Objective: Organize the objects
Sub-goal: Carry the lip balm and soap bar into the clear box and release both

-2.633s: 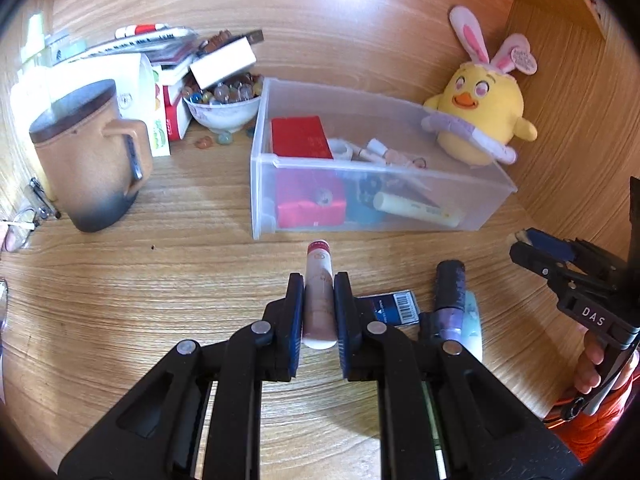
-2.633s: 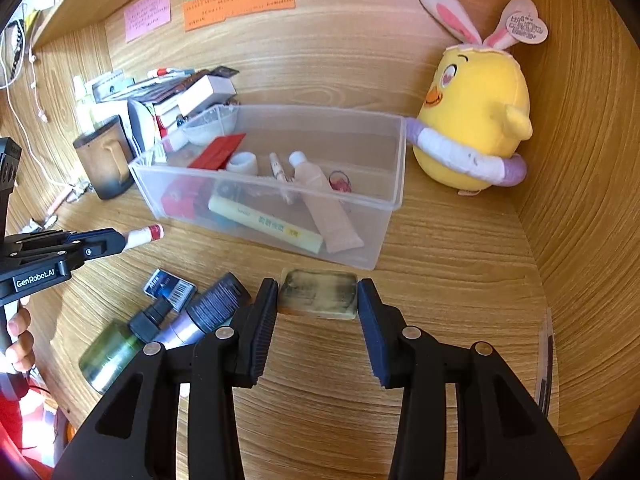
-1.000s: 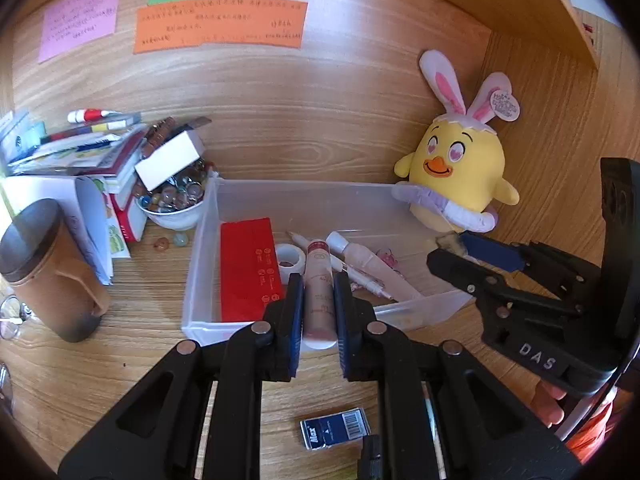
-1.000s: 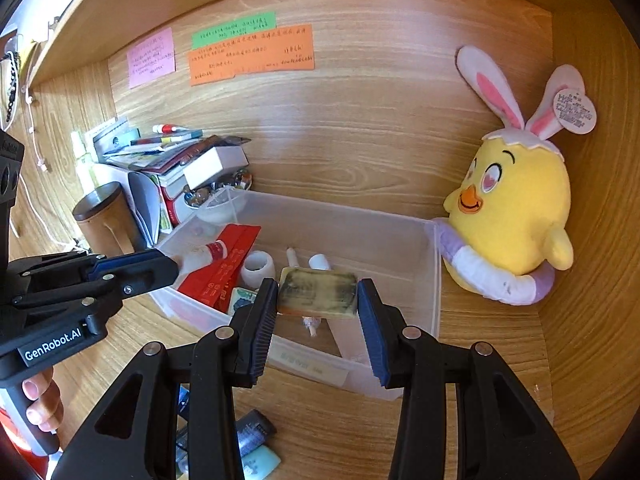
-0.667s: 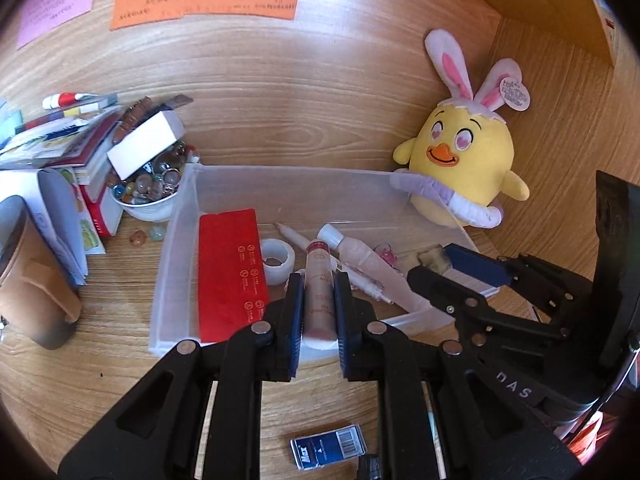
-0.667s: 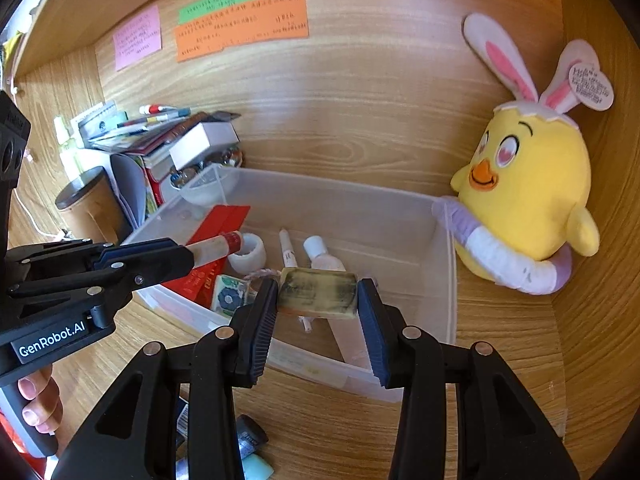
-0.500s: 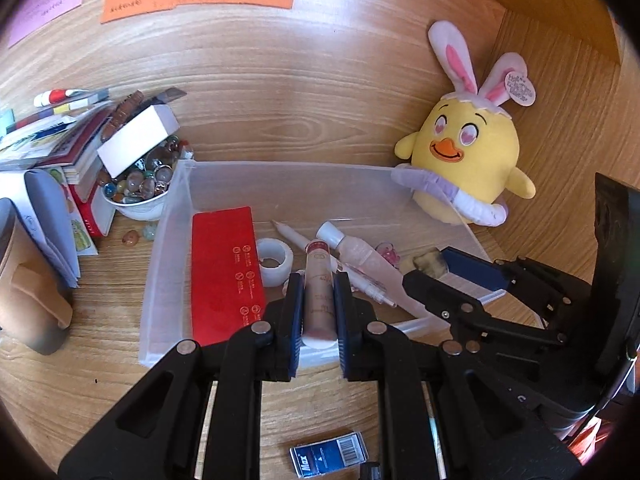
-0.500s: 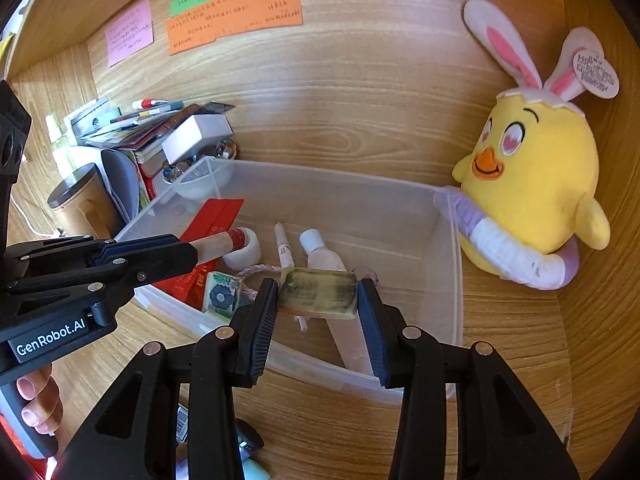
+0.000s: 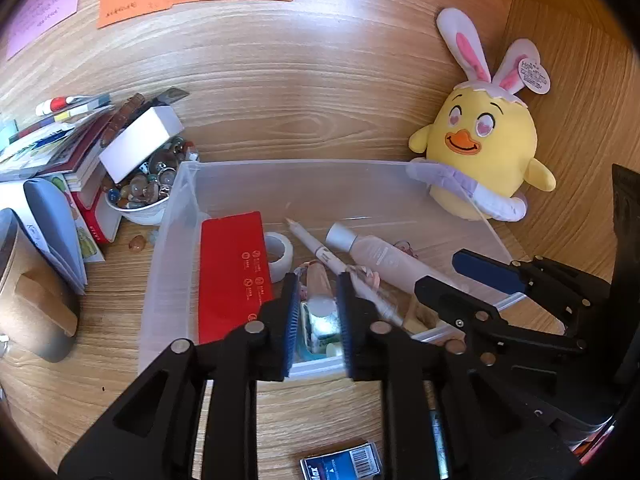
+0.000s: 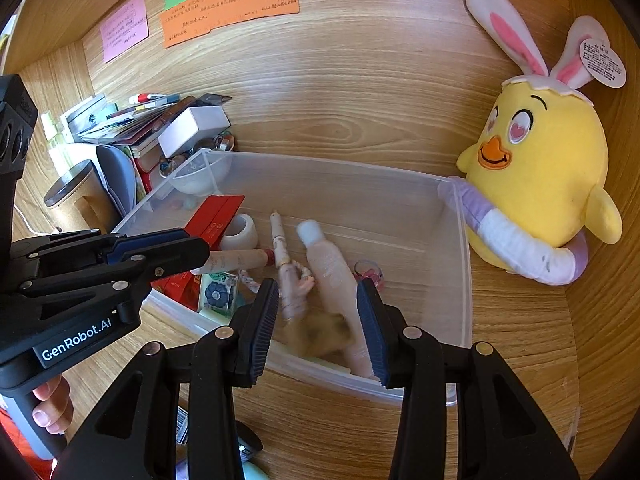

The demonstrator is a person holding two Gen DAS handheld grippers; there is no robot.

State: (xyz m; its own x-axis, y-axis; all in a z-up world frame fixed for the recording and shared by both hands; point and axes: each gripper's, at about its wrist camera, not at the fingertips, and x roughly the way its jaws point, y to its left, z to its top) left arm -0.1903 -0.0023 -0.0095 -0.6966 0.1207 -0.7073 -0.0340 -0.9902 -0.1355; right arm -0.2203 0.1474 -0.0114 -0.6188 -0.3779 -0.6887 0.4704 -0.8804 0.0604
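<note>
Looking along my left claw, I see it parted over the clear bin, the slim pinkish tube loose between the fingers and dropping in beside the red box — I'd lift straight up so nothing snags. From my right claw, spread wide, the blurred brown block falls free inside the front wall — best to hold steady until it settles.
</note>
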